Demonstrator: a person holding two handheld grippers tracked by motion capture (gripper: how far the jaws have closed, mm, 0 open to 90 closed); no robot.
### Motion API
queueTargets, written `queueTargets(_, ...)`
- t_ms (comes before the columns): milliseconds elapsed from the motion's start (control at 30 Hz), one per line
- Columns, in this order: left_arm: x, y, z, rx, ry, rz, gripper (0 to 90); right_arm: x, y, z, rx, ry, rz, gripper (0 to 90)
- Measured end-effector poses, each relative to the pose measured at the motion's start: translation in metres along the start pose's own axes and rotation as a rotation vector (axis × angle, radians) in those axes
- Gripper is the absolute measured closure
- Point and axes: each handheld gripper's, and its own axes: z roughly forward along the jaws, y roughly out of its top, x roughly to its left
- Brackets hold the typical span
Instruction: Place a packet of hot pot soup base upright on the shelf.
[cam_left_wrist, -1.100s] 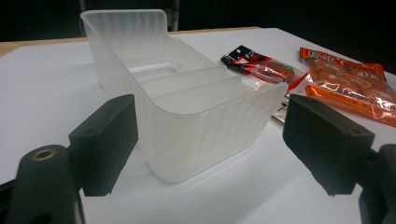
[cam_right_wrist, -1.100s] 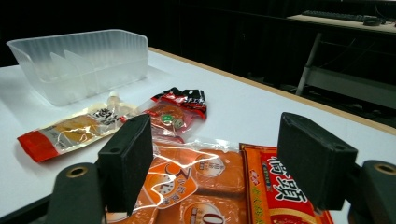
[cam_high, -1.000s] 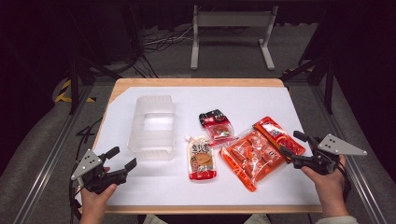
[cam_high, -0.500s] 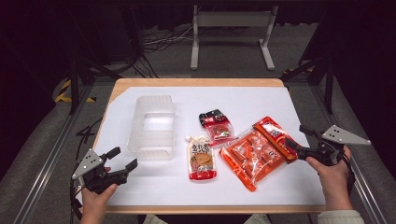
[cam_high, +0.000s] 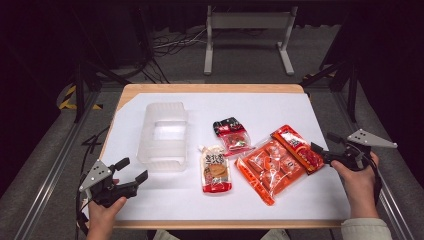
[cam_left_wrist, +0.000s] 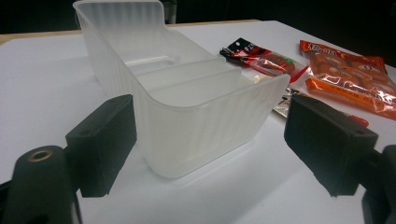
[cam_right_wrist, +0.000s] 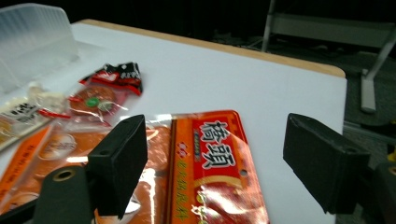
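**Packing not begun: container bare, four packets on the table**

Status: your right gripper (cam_high: 326, 144) sits at the right edge of the table (cam_high: 300, 107), jaws spread wide and holding nothing. In the right gripper view the red packet with the header card (cam_right_wrist: 219, 168) lies flat between and below the jaws; the pads do not press on it. In the high view this red packet (cam_high: 297, 148) lies with its long edge overlapping the right side of the large orange packet (cam_high: 267, 167).

Your left gripper (cam_high: 131, 171) rests at the near left corner, jaws likewise released and empty. In the left gripper view the clear plastic container (cam_left_wrist: 182, 98) stands just ahead of the jaws, upright, its near wall facing them and apart from both pads.

Done: judging by the layout, nothing yet. The clear plastic container (cam_high: 163, 135) shows no contents.

Left: all four packets, should they be meant for the container. You have the red packet nearest to hand; no grasp made so far.

Surroundings: a beige sauce pouch (cam_high: 216, 169) lies just right of the container's near end; a small dark-topped snack packet (cam_high: 231, 133) lies beyond it, toward the middle.

Obstructions: the red packet lies flat on the sheet and on its neighbour, so your lower jaw likely needs an edge to get under. Lifting may drag the orange packet. The path to the container crosses the pouch and small packet.
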Motion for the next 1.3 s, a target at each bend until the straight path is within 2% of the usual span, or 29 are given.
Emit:
queueTargets(267, -0.002, 0.000, 0.001, 0.011, -0.001, 0.007, 17.9, -0.012, -0.016, 0.009, 0.076, -0.018, 0.066, 24.0)
queueTargets(433, -0.003, -0.001, 0.003, 0.027, 0.010, 0.010, 18.3, -0.011, -0.025, 0.018, 0.154, -0.038, 0.067, 23.7)
queueTargets(600, -0.004, -0.001, 0.004, 0.029, 0.011, 0.016, 18.3, -0.014, -0.031, 0.023, 0.190, -0.046, 0.091, 23.7)
queueTargets(667, -0.004, -0.001, 0.004, 0.030, 0.011, 0.016, 18.3, -0.017, -0.035, 0.025, 0.223, -0.040, 0.118, 23.7)
queueTargets(800, -0.004, -0.001, 0.005, 0.037, 0.016, 0.018, 18.3, -0.018, -0.040, 0.031, 0.289, -0.021, 0.122, 23.0)
queueTargets(967, -0.004, -0.002, 0.005, 0.045, 0.017, 0.017, 18.4, -0.021, -0.043, 0.033, 0.320, -0.027, 0.149, 19.8)
queueTargets(1133, -0.004, -0.002, 0.006, 0.051, 0.020, 0.017, 18.5, -0.024, -0.048, 0.035, 0.352, -0.012, 0.179, 20.2)
queueTargets(1300, -0.004, -0.002, 0.006, 0.051, 0.022, 0.018, 18.8, -0.028, -0.050, 0.033, 0.340, 0.013, 0.250, 23.7)
